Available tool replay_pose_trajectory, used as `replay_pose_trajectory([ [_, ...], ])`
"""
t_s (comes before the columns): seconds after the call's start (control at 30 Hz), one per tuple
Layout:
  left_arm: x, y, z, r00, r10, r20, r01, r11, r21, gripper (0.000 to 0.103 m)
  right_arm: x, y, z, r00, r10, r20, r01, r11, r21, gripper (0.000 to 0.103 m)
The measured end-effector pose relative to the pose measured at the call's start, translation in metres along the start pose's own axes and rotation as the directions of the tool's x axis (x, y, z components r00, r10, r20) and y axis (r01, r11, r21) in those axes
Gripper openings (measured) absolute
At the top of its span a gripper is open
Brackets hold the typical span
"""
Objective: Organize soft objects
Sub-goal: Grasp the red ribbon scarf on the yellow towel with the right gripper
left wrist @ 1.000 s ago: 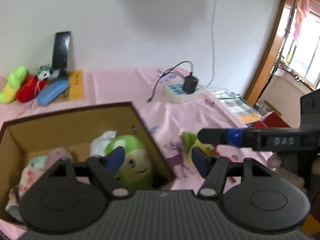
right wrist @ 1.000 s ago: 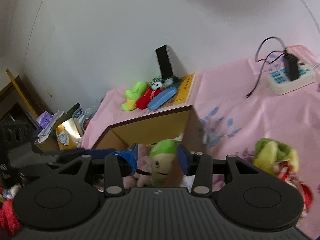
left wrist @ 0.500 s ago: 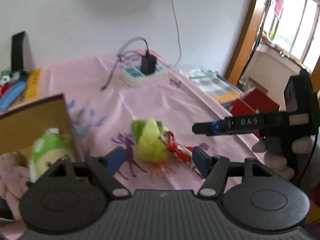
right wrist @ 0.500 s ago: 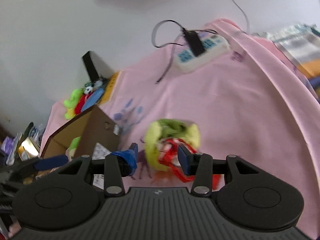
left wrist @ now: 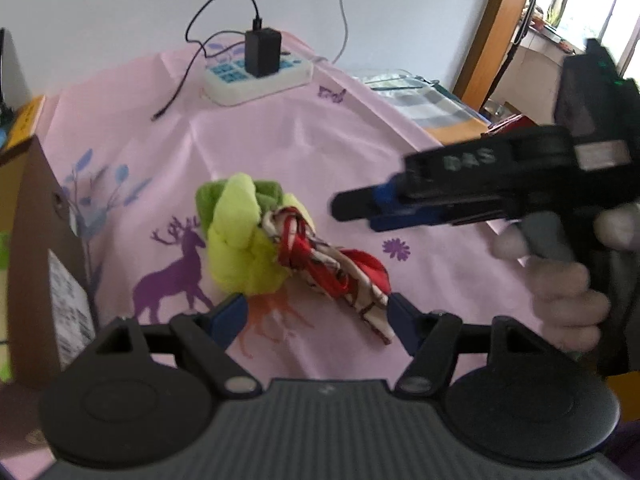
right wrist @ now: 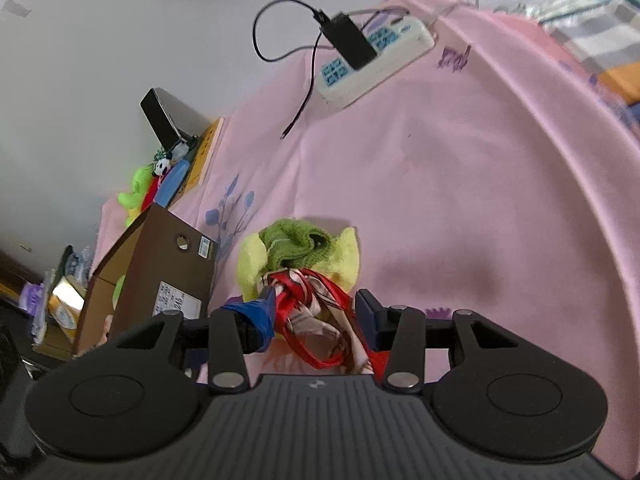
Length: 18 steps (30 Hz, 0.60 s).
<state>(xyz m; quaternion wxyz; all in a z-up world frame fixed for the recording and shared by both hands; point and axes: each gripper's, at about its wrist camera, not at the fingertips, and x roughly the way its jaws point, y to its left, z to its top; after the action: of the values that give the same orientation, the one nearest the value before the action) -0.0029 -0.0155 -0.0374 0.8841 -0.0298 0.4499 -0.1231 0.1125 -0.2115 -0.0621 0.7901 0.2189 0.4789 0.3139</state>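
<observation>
Since a second ago both views have swung off the cardboard box onto the yellow-green plush with its red-and-white scarf on the pink cloth. The left gripper gapes wide and empty just before the bundle, whose long axis runs from plush at far-left to scarf tail at near-right. The right gripper stands parted around the scarf, not clamped.
</observation>
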Motion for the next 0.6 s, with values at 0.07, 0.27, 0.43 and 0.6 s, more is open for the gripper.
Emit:
replay_pose_trajectory([
  [0.07, 0.004, -0.001, 0.0, 1.0, 0.004, -0.001, -0.004, 1.0, -0.009, 0.069, 0.01, -0.005, 0.004, 1.0, 0.004, -0.018, -0.004, 1.0, 0.027, 0.028],
  [0.27, 0.014, 0.004, -0.002, 1.0, 0.013, -0.018, -0.014, 0.999, -0.052, 0.067, 0.036, -0.022, 0.008, 0.985, 0.107, -0.136, -0.081, 0.98, 0.182, 0.029],
  [0.43, 0.019, 0.007, -0.004, 1.0, -0.004, -0.014, 0.003, 0.998, -0.063, 0.066, 0.034, -0.017, -0.009, 0.94, 0.242, -0.241, -0.191, 0.958, 0.214, 0.027],
  [0.6, 0.028, 0.002, -0.001, 1.0, 0.0, -0.023, -0.001, 1.0, -0.024, 0.066, 0.018, -0.012, -0.007, 0.959, 0.186, -0.214, -0.165, 0.98, 0.111, 0.027],
])
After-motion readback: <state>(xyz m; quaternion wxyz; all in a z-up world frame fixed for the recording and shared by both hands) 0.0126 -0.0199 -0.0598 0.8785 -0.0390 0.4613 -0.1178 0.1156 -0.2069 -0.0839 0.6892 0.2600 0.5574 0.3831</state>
